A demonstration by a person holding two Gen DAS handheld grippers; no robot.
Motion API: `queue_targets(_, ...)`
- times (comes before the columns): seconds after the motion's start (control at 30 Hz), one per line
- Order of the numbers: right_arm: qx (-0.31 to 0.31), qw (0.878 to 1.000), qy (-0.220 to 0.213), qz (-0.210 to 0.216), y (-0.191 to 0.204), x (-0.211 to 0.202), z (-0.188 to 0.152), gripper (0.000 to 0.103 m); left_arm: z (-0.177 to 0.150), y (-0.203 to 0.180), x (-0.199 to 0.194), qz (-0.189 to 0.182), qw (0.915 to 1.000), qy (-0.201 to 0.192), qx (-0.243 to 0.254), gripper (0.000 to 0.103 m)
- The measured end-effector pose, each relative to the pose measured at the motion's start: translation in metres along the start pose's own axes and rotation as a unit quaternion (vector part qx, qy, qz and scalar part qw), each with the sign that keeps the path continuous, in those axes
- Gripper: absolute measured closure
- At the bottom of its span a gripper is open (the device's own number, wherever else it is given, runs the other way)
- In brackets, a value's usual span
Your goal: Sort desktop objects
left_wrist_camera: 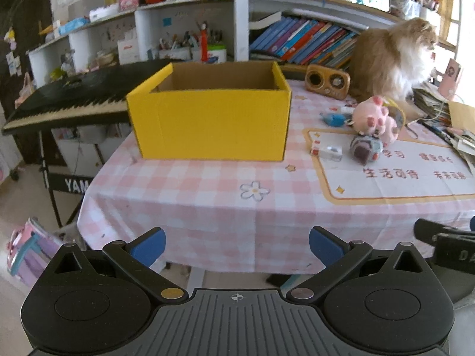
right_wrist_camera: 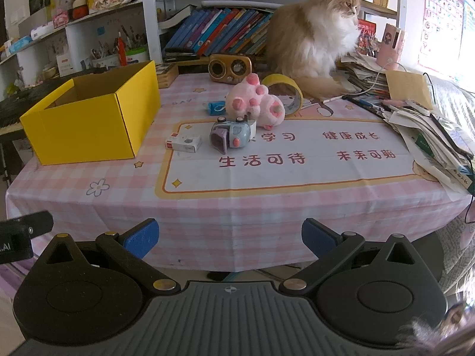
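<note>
Fingers of the left gripper point(left_wrist_camera: 237, 247) and right gripper point(right_wrist_camera: 230, 238) are spread wide and empty, short of the table point(right_wrist_camera: 237, 207) edge, while the yellow box point(right_wrist_camera: 92, 115) stands open at its left, with the pink plush point(right_wrist_camera: 255, 101), toy camera point(right_wrist_camera: 230, 135) and small white box point(right_wrist_camera: 184, 143) clustered beside it.

Keyboard stand point(left_wrist_camera: 66, 184) reads "YAM"; desk mat point(right_wrist_camera: 285, 160) reads "学习", "健康成长", "生活可待", "未来可期".
</note>
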State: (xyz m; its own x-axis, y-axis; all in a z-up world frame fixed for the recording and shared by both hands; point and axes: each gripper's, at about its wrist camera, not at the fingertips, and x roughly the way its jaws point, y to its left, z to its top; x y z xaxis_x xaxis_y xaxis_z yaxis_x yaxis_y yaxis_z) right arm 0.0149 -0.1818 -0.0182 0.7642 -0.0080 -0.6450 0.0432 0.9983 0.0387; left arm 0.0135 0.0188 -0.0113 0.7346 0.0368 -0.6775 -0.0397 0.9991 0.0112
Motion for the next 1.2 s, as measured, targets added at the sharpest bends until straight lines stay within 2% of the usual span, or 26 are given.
queue_targets(1.2,-0.021,1.000,-0.008,0.019,0.011,-0.001,0.003,0.000,0.004,0.000,-0.002,-0.019,0.9997,-0.016,-0.004,0.000)
